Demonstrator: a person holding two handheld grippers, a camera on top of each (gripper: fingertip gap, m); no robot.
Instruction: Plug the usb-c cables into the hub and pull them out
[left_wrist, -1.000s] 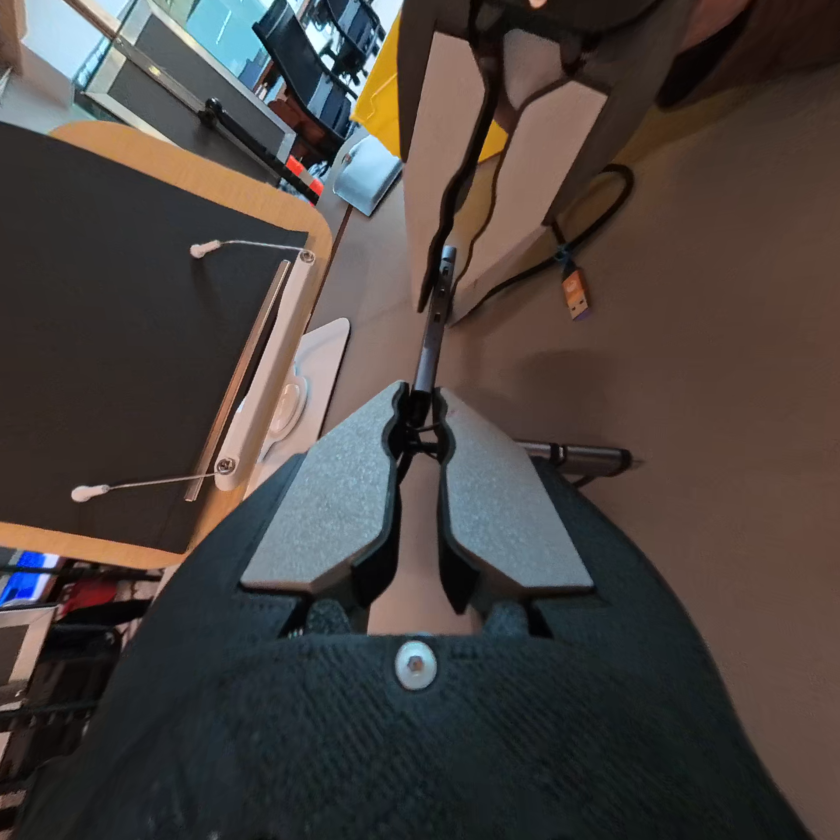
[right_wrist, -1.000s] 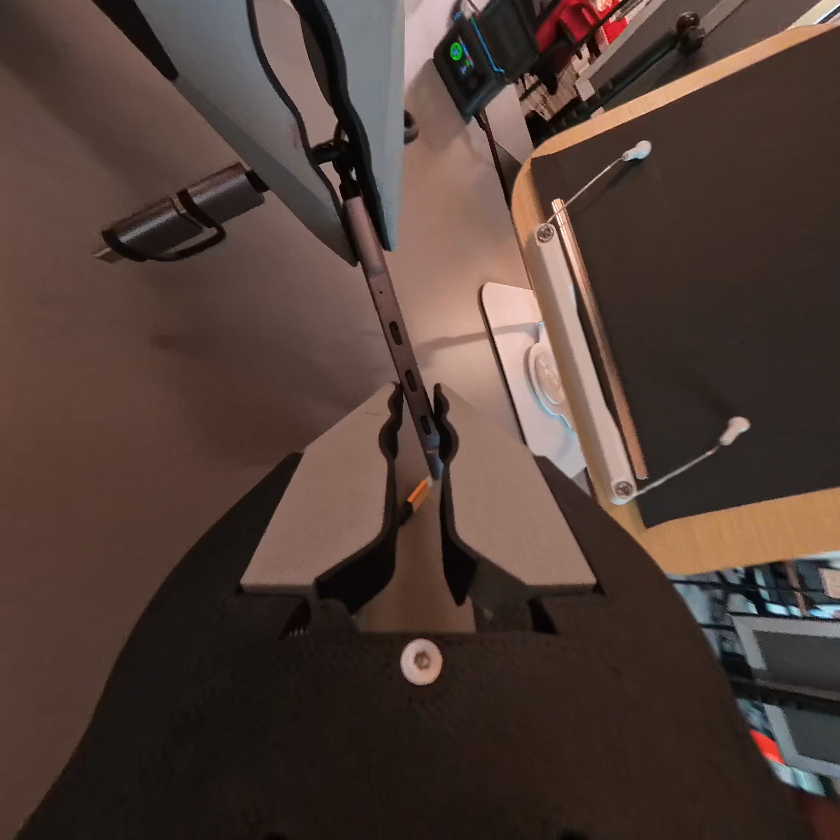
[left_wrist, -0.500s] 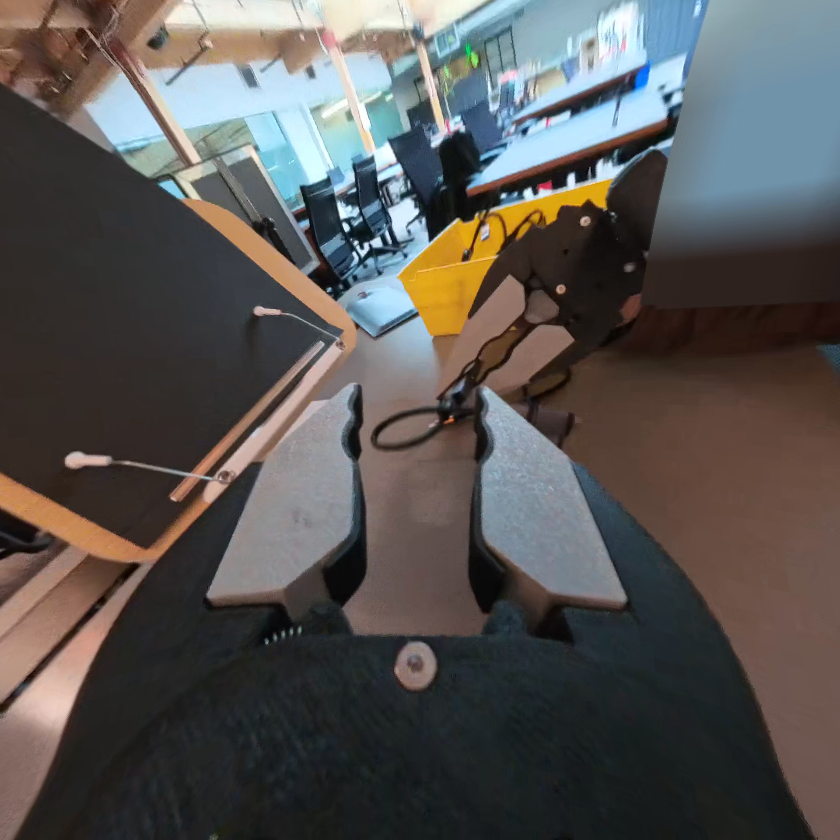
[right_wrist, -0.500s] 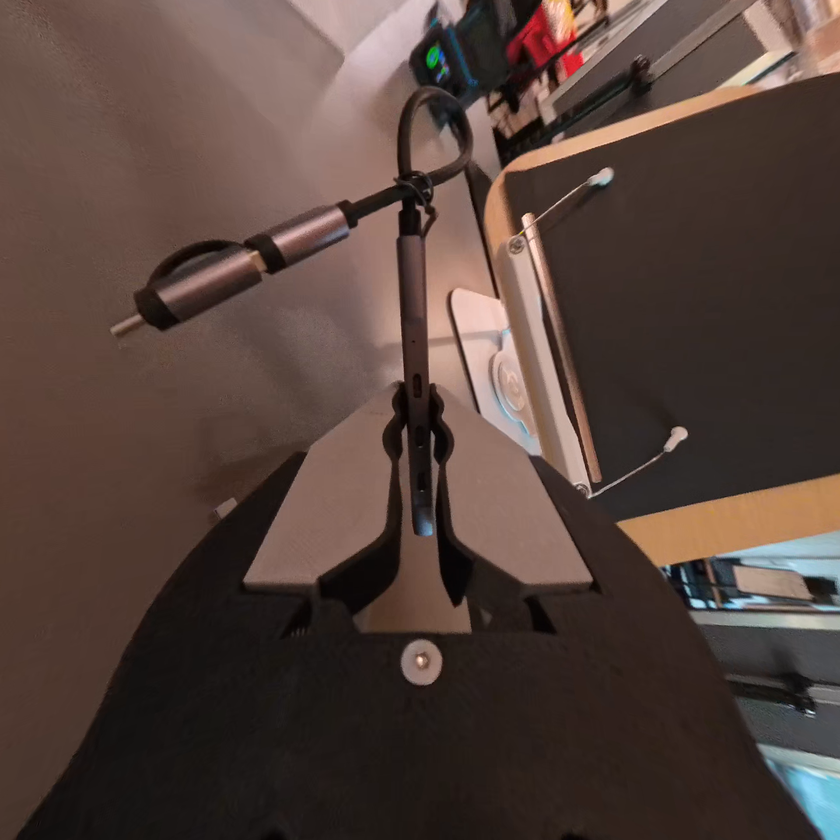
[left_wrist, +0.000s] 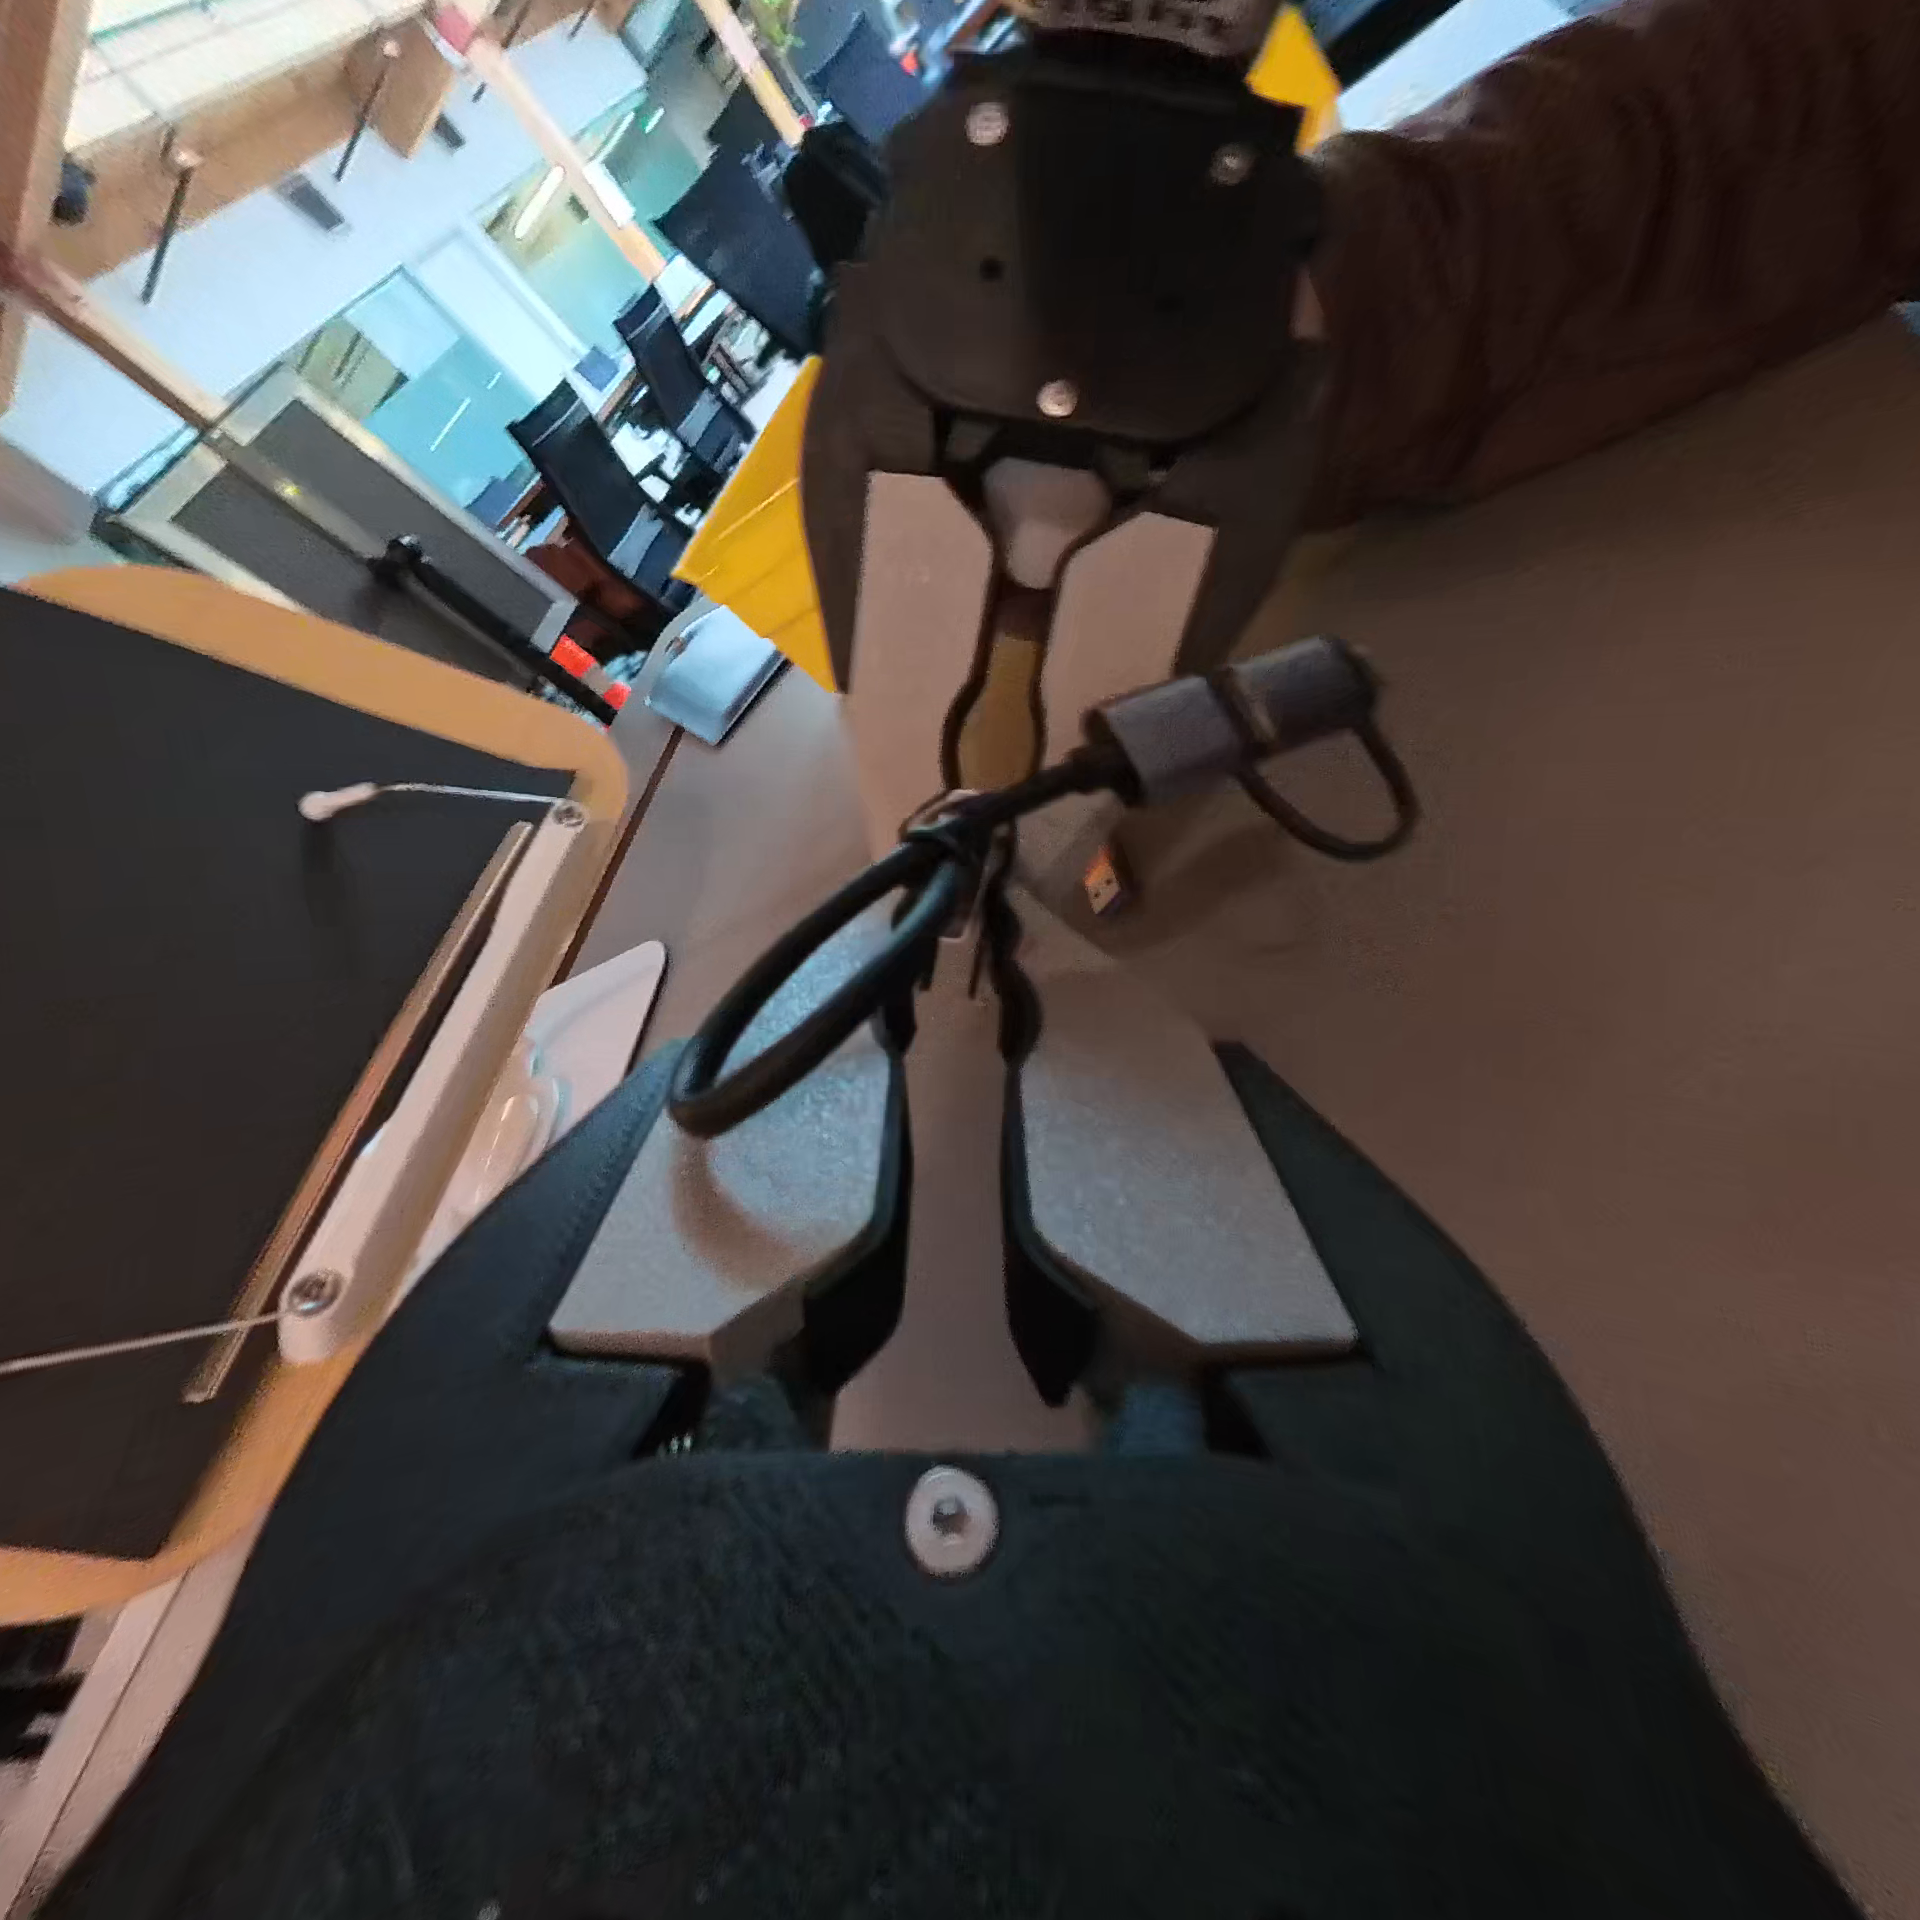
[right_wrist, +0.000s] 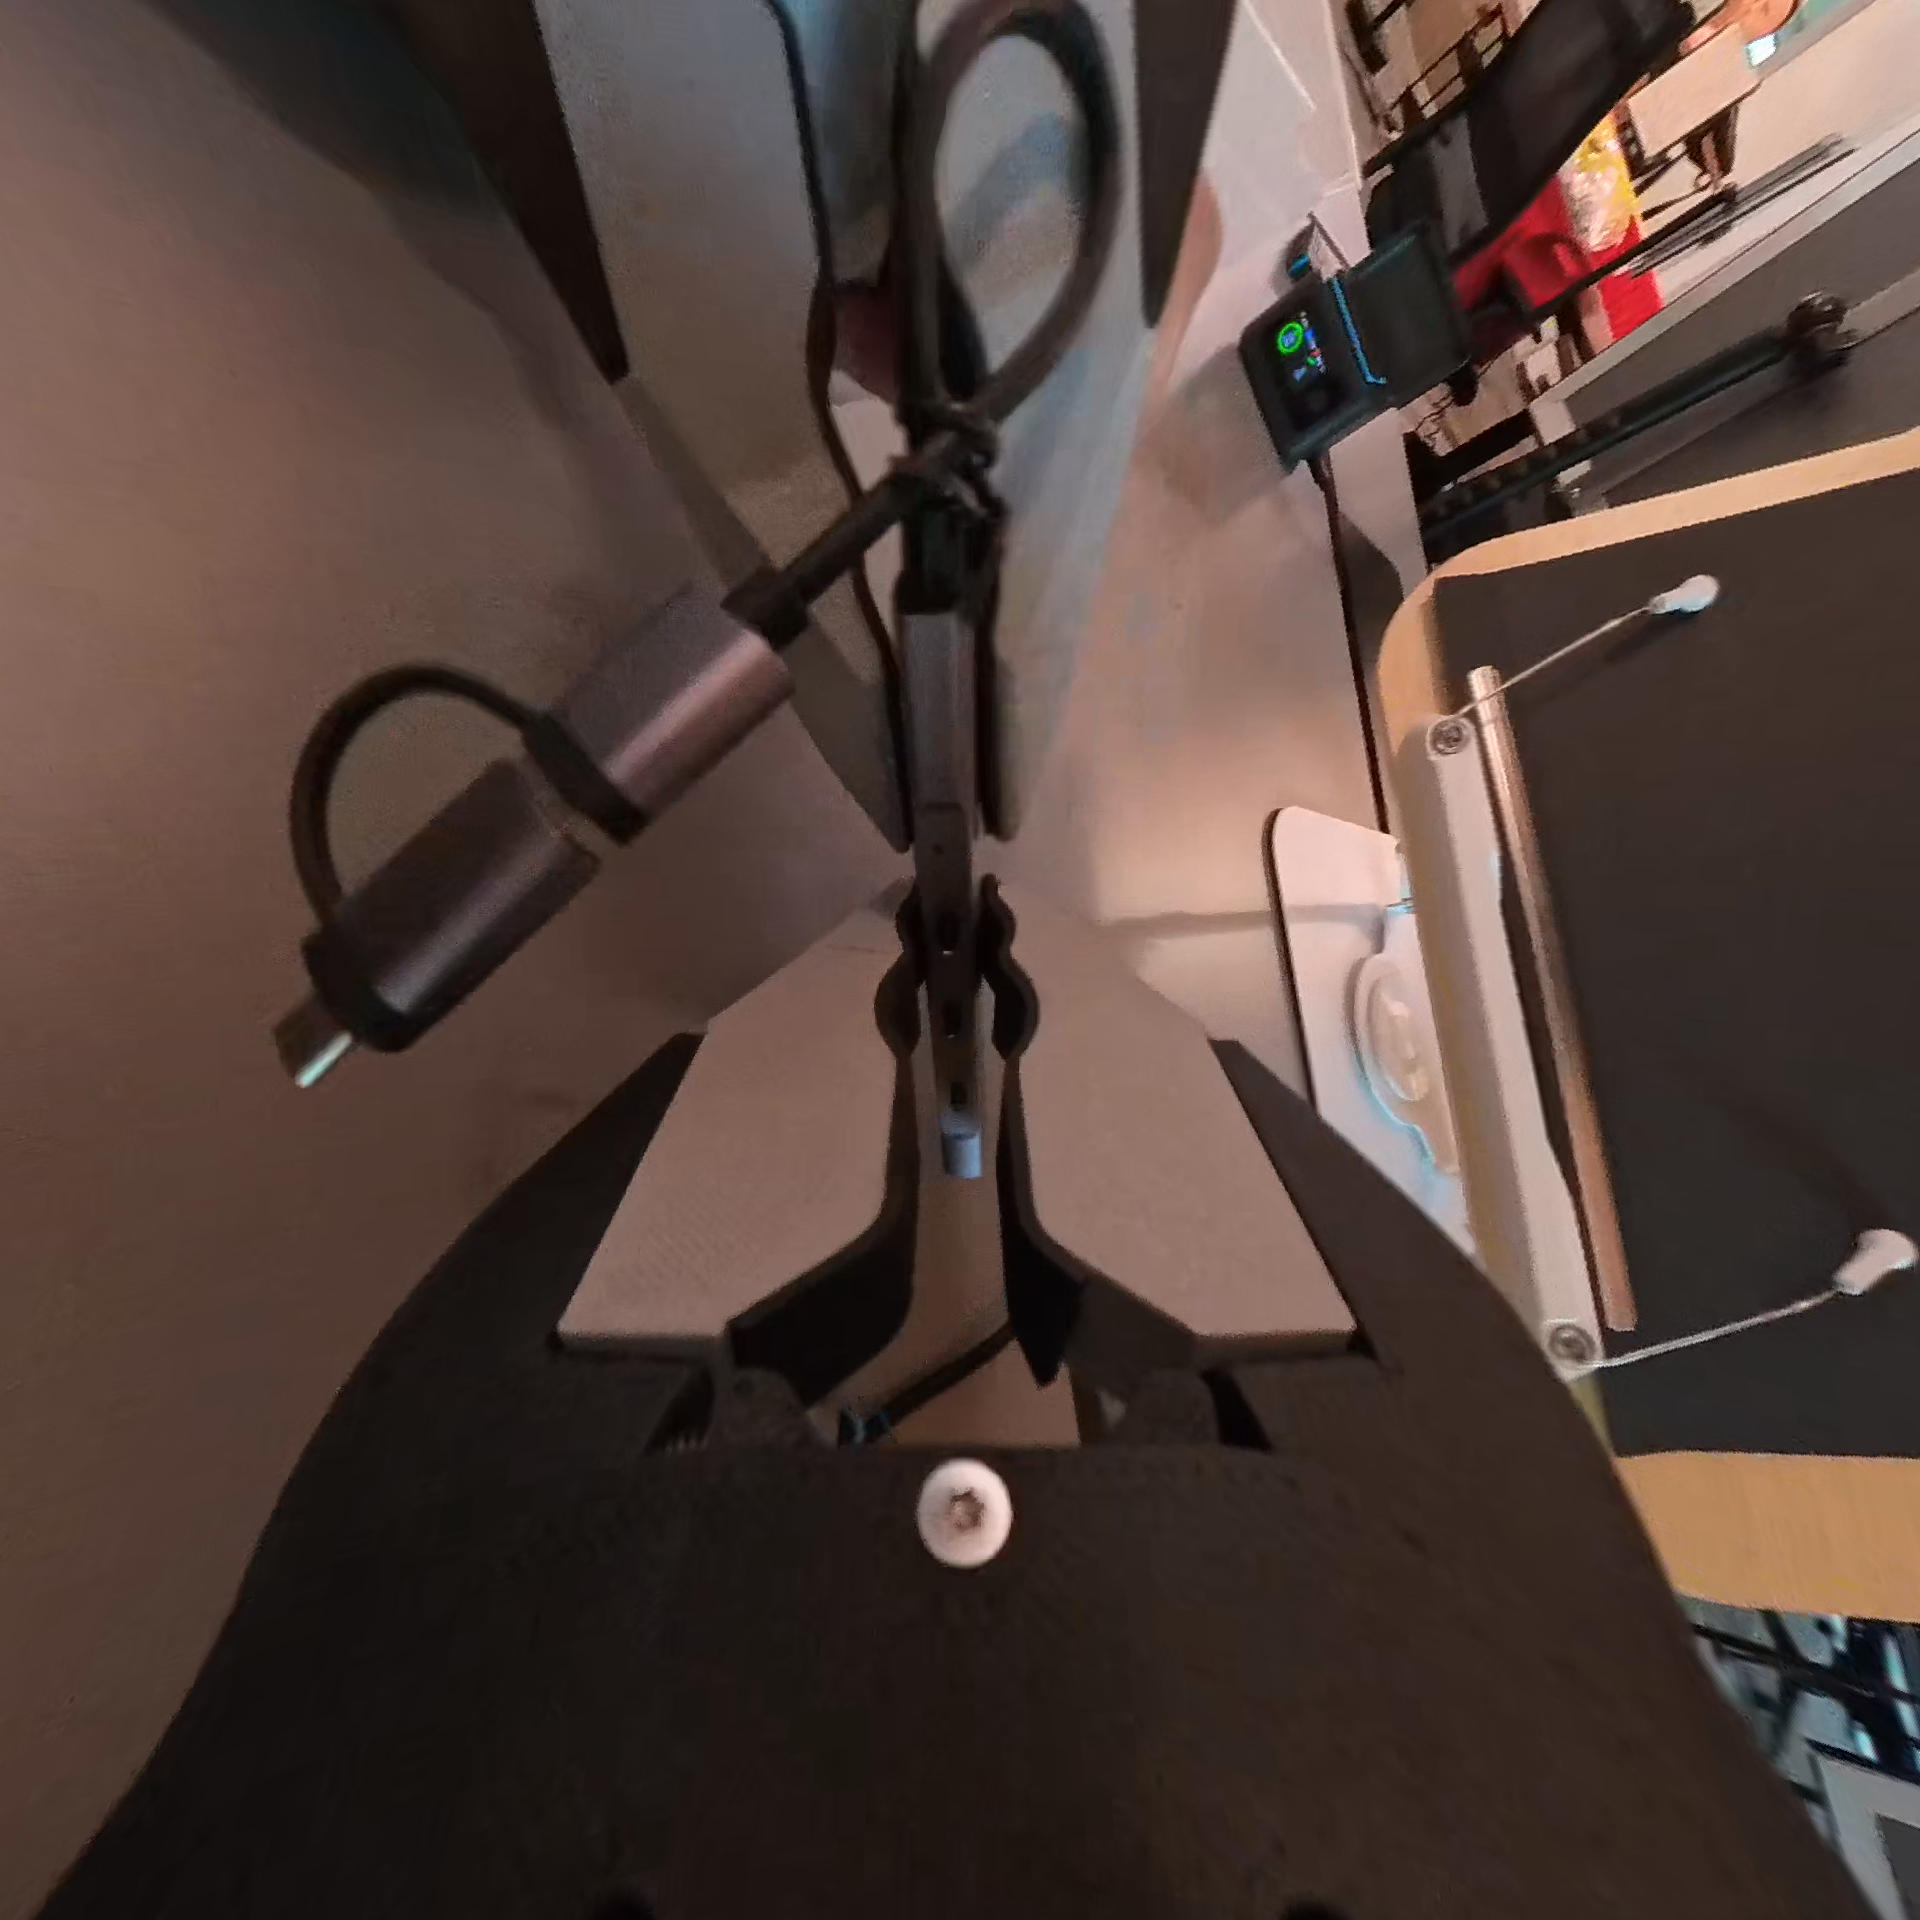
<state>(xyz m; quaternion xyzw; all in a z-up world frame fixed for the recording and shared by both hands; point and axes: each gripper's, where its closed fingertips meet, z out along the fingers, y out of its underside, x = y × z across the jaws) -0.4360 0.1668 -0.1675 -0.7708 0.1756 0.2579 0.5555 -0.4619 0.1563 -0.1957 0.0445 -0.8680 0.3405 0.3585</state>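
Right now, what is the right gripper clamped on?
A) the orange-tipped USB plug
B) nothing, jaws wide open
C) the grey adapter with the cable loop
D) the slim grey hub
D: in the right wrist view the right gripper has its jaws shut on the slim grey hub, which stands edge-on between them, while the grey adapter hangs free off to the side.

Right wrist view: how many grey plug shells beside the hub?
2: a light shell left of the hub, a dark shell lower left, tethered to it. More may be hidden.
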